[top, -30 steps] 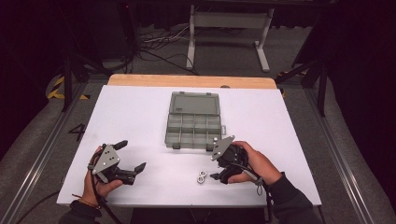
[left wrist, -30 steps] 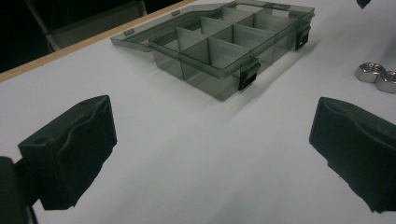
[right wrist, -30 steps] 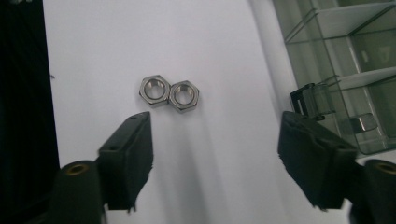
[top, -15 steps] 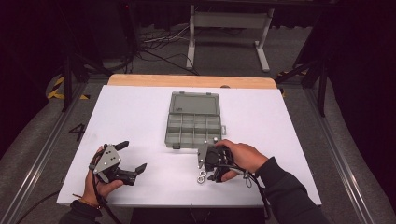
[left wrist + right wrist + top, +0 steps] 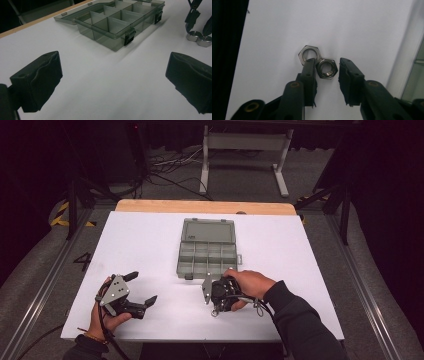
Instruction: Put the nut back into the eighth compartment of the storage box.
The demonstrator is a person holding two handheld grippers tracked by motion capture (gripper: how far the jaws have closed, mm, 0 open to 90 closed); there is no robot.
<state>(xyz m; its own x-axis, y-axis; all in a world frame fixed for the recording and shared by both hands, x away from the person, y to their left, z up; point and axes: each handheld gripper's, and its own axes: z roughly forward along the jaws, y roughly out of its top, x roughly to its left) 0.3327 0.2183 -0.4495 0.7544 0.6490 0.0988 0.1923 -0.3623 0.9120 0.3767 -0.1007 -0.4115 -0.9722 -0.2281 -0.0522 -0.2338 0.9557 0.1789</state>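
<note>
Two steel hex nuts lie side by side on the white table. One nut [image 5: 326, 69] sits between the jaws of my right gripper [image 5: 327, 63], which have just been closing and now pinch it. The other nut [image 5: 309, 54] lies just outside the left jaw, touching the first. In the high view my right gripper [image 5: 214, 307] points down at the table near the front edge. In the left gripper view the two nuts [image 5: 199, 38] show at the far right. My left gripper [image 5: 144, 287] is open with nothing between its pads [image 5: 40, 80].
An open grey compartment box [image 5: 181, 265] lies mid-table, lid folded back, its compartments bare; its near latches [image 5: 130, 38] face my left gripper. Bare white table [image 5: 150, 240] spreads to the left. Dark floor, cables and a stand lie beyond the far edge.
My right gripper has moved left and down onto the nuts, and its jaws have closed around one. The left gripper has stayed where it was.
</note>
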